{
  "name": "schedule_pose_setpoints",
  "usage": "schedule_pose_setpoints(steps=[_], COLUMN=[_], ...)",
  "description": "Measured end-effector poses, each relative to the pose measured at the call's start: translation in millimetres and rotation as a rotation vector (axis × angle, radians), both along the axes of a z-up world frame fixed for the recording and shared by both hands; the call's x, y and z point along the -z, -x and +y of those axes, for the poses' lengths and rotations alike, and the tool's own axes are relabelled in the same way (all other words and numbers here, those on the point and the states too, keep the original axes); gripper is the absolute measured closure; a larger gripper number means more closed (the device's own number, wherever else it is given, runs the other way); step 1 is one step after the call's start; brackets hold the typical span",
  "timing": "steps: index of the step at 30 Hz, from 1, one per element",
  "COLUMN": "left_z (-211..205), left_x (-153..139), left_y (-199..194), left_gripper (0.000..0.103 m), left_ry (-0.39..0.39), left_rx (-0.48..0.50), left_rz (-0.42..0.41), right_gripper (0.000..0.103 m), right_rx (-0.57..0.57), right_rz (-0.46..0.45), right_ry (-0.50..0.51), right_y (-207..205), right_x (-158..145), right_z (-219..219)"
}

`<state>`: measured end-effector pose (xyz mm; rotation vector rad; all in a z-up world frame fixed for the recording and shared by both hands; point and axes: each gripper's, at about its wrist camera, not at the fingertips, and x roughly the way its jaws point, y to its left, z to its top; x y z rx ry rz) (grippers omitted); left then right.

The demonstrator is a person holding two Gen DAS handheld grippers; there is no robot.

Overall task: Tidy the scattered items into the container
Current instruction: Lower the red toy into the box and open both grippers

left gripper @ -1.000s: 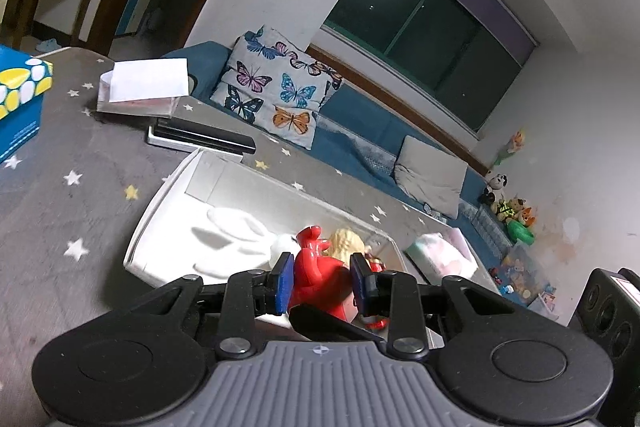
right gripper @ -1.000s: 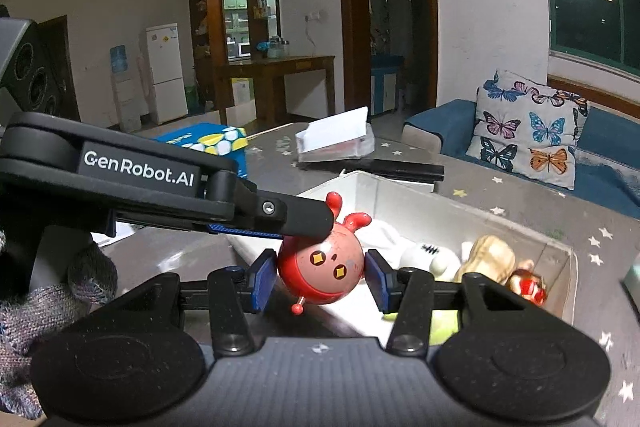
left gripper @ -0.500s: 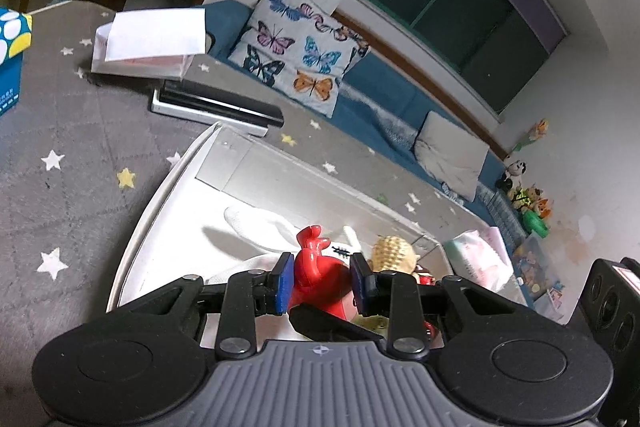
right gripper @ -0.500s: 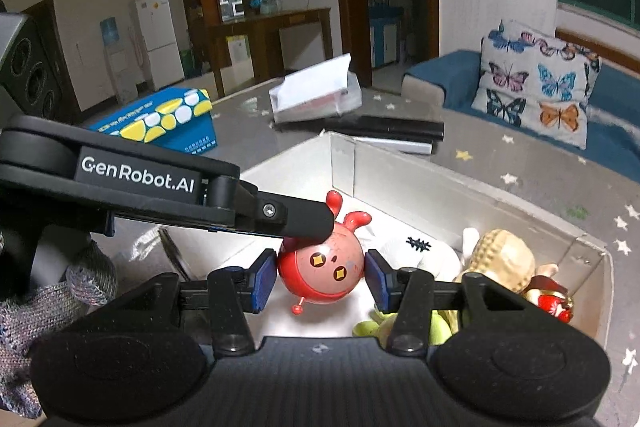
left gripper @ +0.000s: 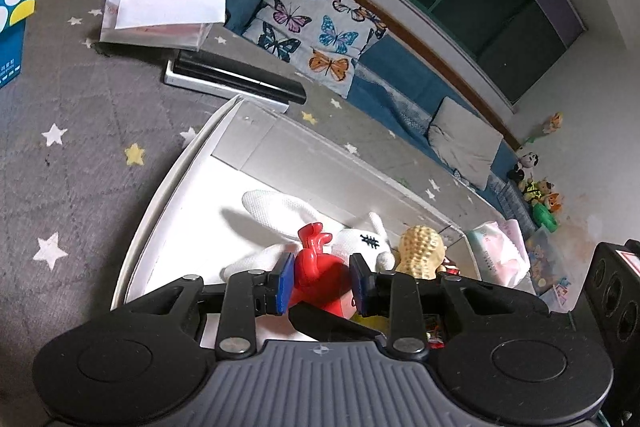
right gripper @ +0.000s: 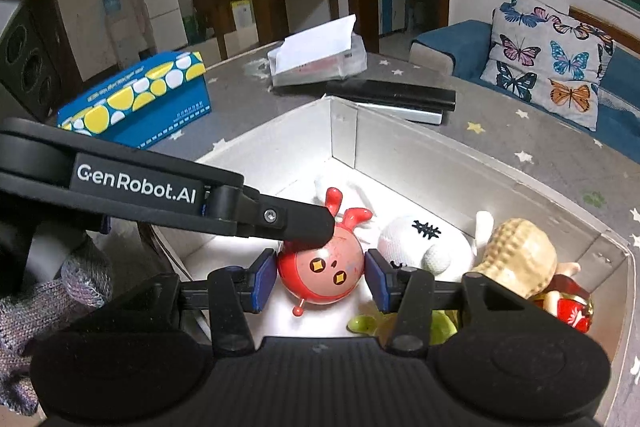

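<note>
The counter, covered in grey cloth printed with stars, carries the white rectangular cardboard container at its centre. A blue tissue box with yellow and white spots stands well apart from the container, to its left in the right wrist view.

Inside the container lie a white knitted rabbit plush, a tan peanut-shaped toy touching the plush, and a small red figure under the peanut.

The task item, a round red plastic toy with 2 horns and yellow diamond eyes, hangs over the container floor, just beside the plush.

The right hand-held gripper is clamped narrow on the toy's body, 1 blue pad on each side. The left hand-held gripper straddles the horned top of the same toy; its jaws have just been narrowing, and pad contact cannot be confirmed.

Risks, as a judgement:
1. The round body may slip or roll from the pads on release.
2. Uneven release by the 2 grippers may tip the toy against the plush.
3. The left finger, crossing above the toy, may drag it upward on withdrawal.
</note>
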<state>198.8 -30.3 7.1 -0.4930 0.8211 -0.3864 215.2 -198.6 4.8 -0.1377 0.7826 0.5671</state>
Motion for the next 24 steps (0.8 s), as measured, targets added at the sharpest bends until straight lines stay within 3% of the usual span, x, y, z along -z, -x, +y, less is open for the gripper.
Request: schedule_pose_setpoints(steps=[17, 24], left_z=[0, 3], left_x=[-2, -8], left_y=[7, 16], left_gripper=[0.072, 0.072], left_ry=[-0.055, -0.053], left_rx=[-0.011, -0.025], left_rz=[-0.033, -0.055], right_gripper=[0.054, 0.053], right_rx=[0.013, 0.031], right_rz=[-0.001, -0.043], right_ry=[0.01, -0.006], right_y=[0, 9], right_x=[1, -8], right_z=[0, -5])
